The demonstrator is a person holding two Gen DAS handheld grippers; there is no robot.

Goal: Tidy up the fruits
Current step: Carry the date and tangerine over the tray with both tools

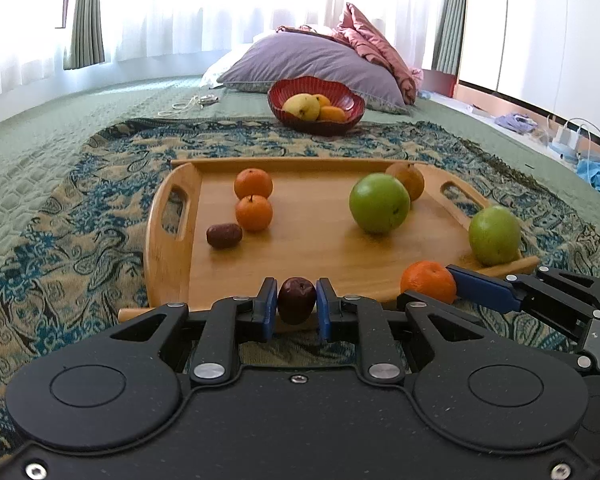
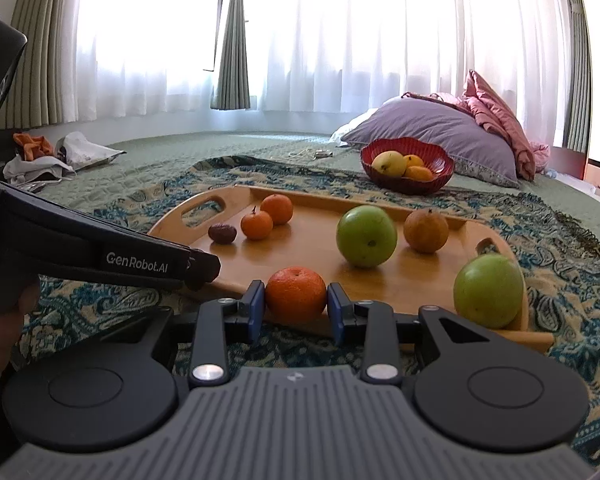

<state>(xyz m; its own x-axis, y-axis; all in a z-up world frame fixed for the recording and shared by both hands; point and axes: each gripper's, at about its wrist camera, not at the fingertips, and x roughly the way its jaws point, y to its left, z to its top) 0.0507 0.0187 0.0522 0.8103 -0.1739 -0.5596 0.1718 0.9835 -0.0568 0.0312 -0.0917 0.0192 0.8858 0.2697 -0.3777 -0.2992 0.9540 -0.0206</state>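
Note:
My left gripper [image 1: 297, 305] is shut on a dark red jujube [image 1: 297, 300] at the near edge of the wooden tray [image 1: 168, 248]. My right gripper [image 2: 296, 304] is shut on an orange tangerine [image 2: 295, 294], also seen in the left wrist view [image 1: 429, 282], at the tray's near edge. On the tray lie two tangerines [image 1: 253, 212] [image 1: 253, 183], another jujube [image 1: 224, 235], two green apples [image 1: 379, 202] [image 1: 494, 234] and a brownish fruit [image 1: 407, 179]. A red bowl [image 1: 316, 105] beyond the tray holds a yellow fruit and orange fruits.
The tray rests on a patterned blue and tan cloth [image 1: 80, 248] over a green bedspread. A purple pillow [image 1: 320, 60] and pink bedding lie behind the bowl. Clothes and bags [image 2: 48, 156] lie at the far left. Cables and items sit at the right [image 1: 568, 136].

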